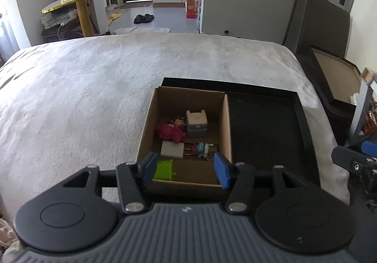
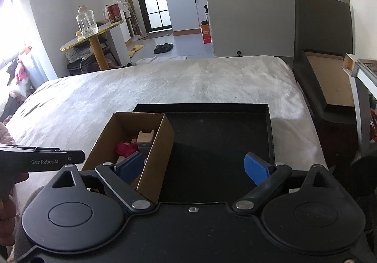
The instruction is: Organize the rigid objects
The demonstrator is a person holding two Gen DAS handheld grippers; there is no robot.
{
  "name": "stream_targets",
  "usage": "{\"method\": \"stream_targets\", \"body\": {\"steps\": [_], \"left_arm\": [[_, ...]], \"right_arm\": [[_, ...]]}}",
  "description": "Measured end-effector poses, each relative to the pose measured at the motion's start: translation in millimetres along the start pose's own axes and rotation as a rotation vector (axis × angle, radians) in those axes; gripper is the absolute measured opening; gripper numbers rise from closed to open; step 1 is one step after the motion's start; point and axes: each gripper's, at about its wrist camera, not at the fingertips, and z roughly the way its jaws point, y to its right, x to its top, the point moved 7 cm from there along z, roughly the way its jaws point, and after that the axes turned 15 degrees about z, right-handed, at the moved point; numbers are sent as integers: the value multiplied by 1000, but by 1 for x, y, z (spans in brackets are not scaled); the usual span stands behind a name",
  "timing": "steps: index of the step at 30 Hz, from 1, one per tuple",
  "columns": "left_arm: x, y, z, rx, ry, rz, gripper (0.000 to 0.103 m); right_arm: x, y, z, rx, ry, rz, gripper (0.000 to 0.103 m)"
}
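- Cardboard box (image 1: 223, 126) sits straight ahead of the left gripper (image 1: 186, 169), set in the left end of a black tray (image 1: 304, 116) on the pale bedspread (image 1: 94, 88).
- Left gripper hangs above the box's near edge, blue pads apart, nothing between them and nothing pressed.
- Just beyond its left pad lies a lime-green piece (image 1: 165, 168) on the box floor; a white block (image 1: 172, 149) is a little farther in.
- Deeper in the box are a red toy (image 1: 170, 132), a grey block (image 1: 196, 123) and a small teal-and-white figure (image 1: 203, 148).
- Right gripper (image 2: 195, 168) is spread wide and holds nothing; its left pad hangs over the box, its right pad over the tray's bare black floor.
- From the right wrist view the box (image 2: 160, 156) sits to the left of centre, the tray (image 2: 268, 131) stretching ahead and to the right.
- Left tool's black body (image 2: 42, 159) shows at that view's left edge, a hand (image 2: 9, 194) behind it.
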Motion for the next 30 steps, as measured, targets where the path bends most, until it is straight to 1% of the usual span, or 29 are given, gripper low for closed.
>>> {"method": "stream_targets", "body": {"steps": [4, 5, 7, 8, 12, 14, 16, 18, 21, 27, 30], "left_arm": [[2, 4, -14, -2, 18, 22, 63], [3, 5, -16, -3, 21, 26, 64], [5, 5, -22, -9, 27, 34, 70], [5, 5, -24, -12, 28, 36, 72], [8, 3, -32, -7, 38, 43, 85], [8, 2, -36, -21, 41, 32, 89], [8, 1, -38, -27, 38, 30, 93], [8, 1, -42, -27, 35, 41, 95], [10, 2, -50, -23, 39, 58, 97], [13, 0, -70, -18, 74, 60, 100], [12, -3, -83, -35, 101, 49, 100]], "right_arm": [[-1, 0, -11, -2, 5, 3, 97], [-1, 0, -14, -1, 7, 2, 99], [0, 0, -19, -2, 12, 0, 103], [0, 0, -21, -4, 15, 1, 103], [3, 5, -28, -31, 28, 26, 103], [6, 10, -32, -62, 41, 43, 103], [8, 13, -35, -69, 46, 59, 103], [11, 15, -40, -69, 51, 72, 103], [14, 13, -47, -42, 57, 89, 103], [19, 10, -61, -2, 64, 113, 103], [22, 10, -68, -1, 61, 127, 103]]}}
